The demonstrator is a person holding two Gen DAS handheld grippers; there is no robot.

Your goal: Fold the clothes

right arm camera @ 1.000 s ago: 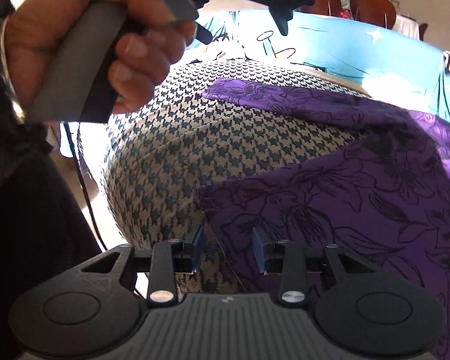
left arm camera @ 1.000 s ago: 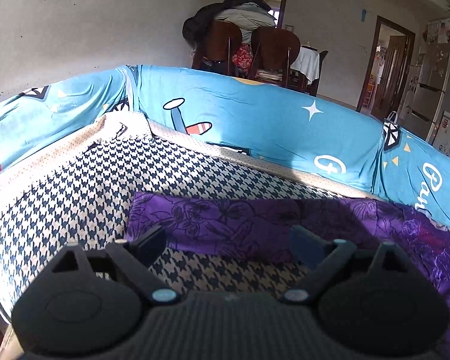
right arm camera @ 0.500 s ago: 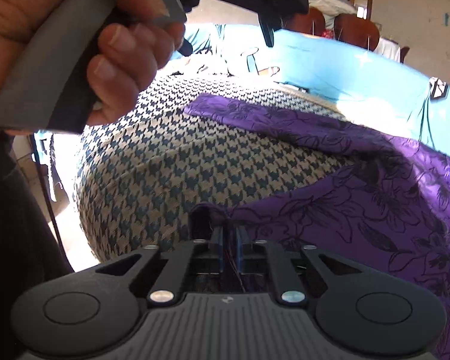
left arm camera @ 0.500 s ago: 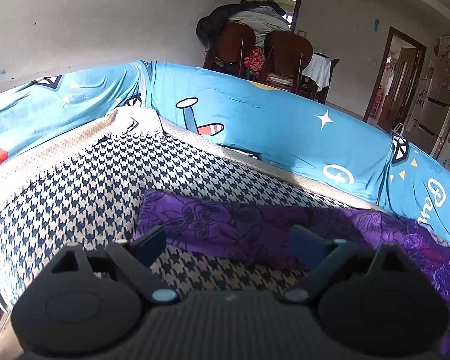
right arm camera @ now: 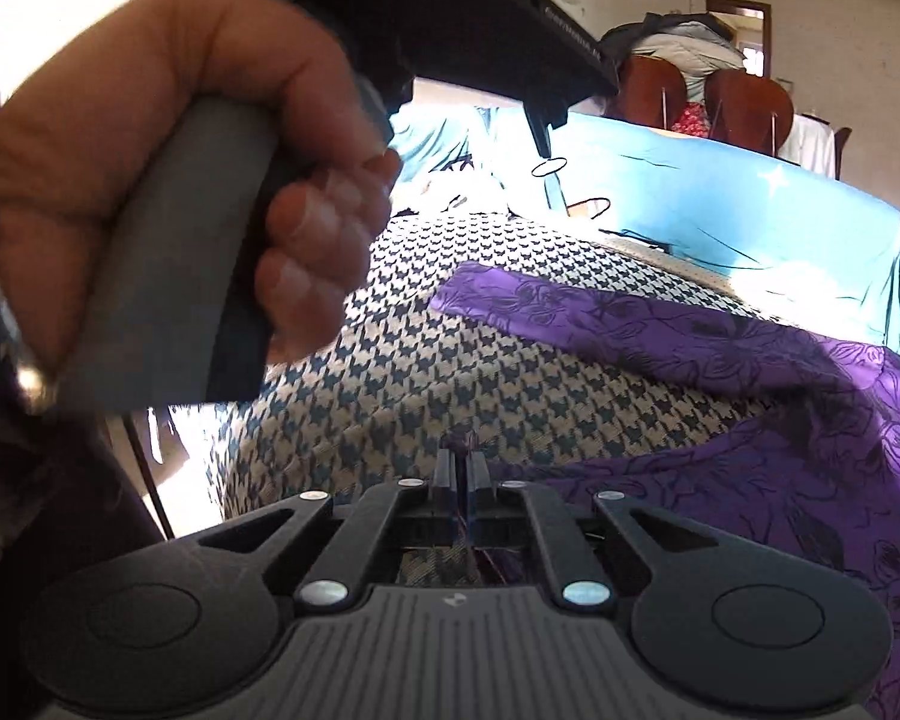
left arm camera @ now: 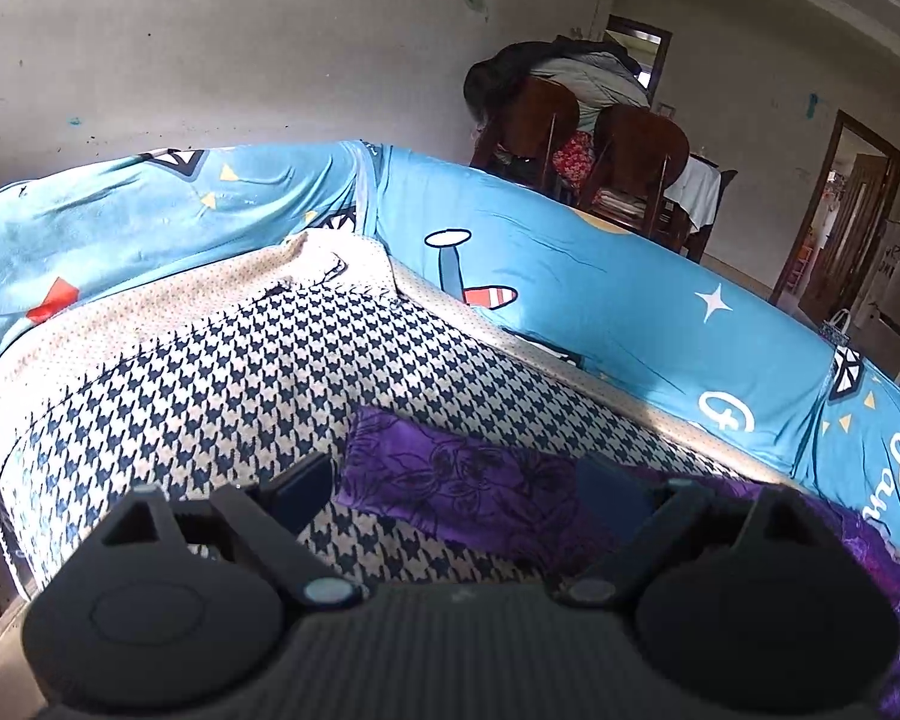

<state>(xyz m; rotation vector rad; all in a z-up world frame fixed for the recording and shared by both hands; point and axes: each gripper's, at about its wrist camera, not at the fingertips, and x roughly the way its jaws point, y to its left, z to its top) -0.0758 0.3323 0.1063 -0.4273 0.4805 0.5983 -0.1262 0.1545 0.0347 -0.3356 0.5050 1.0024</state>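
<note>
Houndstooth sofa [left arm camera: 198, 396] holds purple garment [right arm camera: 750, 420], pinched by right gripper [right arm camera: 462, 468].

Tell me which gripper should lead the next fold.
Right. The right gripper is shut on the purple garment at its near corner; the left gripper hangs open above the far edge.

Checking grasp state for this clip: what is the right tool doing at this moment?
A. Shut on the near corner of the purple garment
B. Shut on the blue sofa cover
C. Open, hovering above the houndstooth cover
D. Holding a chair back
A: in the right wrist view the right tool has its fingers pressed together with the edge of the purple garment caught between them, while the left tool stands open over the far corner.
</note>
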